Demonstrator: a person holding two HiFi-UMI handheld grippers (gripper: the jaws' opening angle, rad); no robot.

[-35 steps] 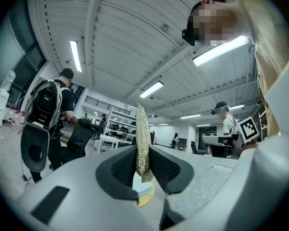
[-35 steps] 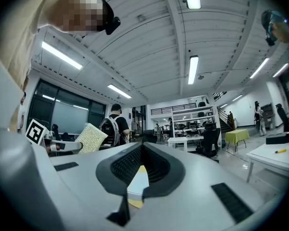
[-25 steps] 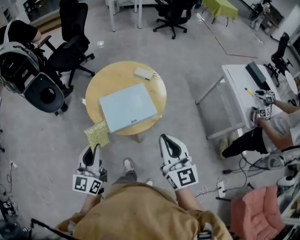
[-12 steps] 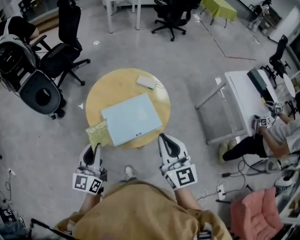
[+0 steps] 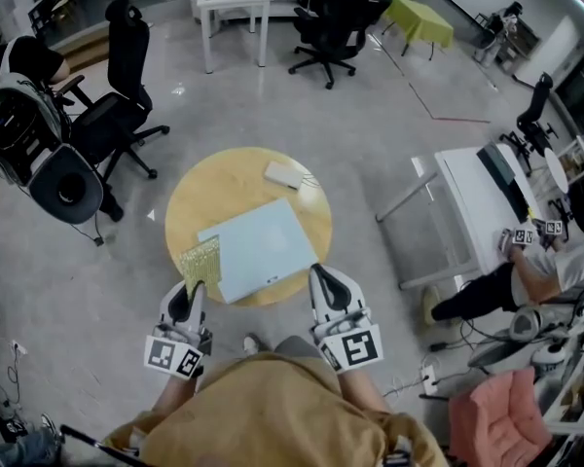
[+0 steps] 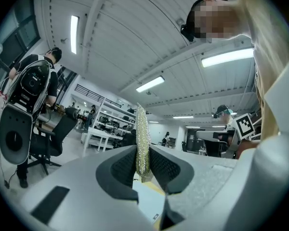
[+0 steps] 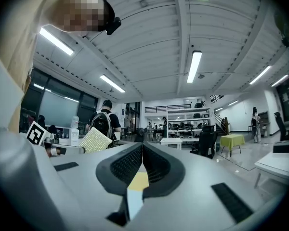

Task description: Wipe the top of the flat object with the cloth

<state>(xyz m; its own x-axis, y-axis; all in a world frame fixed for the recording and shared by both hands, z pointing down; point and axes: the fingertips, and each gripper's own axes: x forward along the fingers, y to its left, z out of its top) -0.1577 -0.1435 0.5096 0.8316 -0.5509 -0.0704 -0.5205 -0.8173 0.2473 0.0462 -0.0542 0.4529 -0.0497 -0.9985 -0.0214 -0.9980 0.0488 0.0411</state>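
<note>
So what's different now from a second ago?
The person moved closer to the round table, bringing both grippers to its near edge. The yellow-green cloth, pinched in the left gripper, now sits over the table beside the light-blue board. Unchanged: the right gripper shut and empty, the board lying flat, untouched.

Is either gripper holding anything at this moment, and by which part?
The left gripper holds the yellow-green cloth, pinched at its near lower edge between shut jaws. The right gripper is shut on nothing.
</note>
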